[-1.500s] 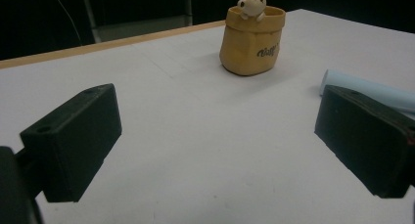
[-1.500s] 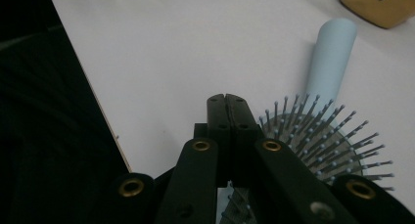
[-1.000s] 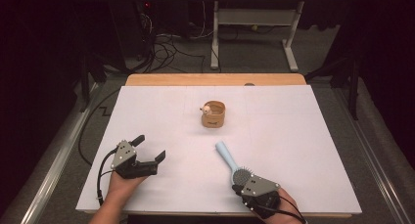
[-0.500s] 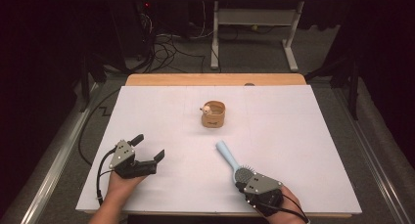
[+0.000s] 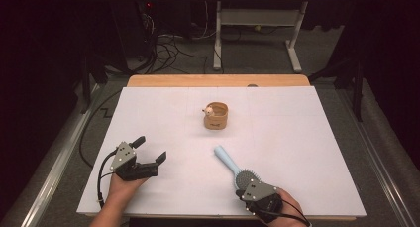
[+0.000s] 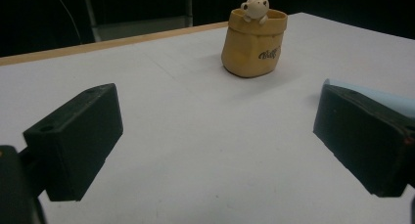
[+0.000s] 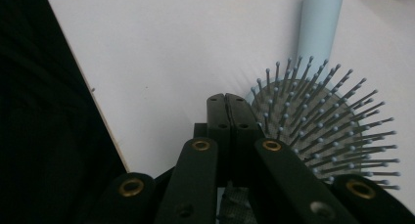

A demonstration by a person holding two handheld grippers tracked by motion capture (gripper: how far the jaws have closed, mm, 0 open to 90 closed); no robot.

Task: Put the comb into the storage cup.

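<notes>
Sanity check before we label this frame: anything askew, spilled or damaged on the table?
Nothing stands out. The tan bag-shaped pot with its small bear figure stands upright, mid-table. The light blue hairbrush lies flat, bristles up, intact, beside the shut right gripper. The left gripper rests open, apart from both.

Far of centre on the white sheet (image 5: 307, 142): tan sack-shaped pot (image 5: 216, 118), upright, with small pale bear figure (image 5: 210, 109) at its left rim. Past the far edge, bare wooden tabletop (image 5: 198, 81). Farther off, floor cables (image 5: 168, 43) left, white desk frame (image 5: 257, 18) right.
</notes>
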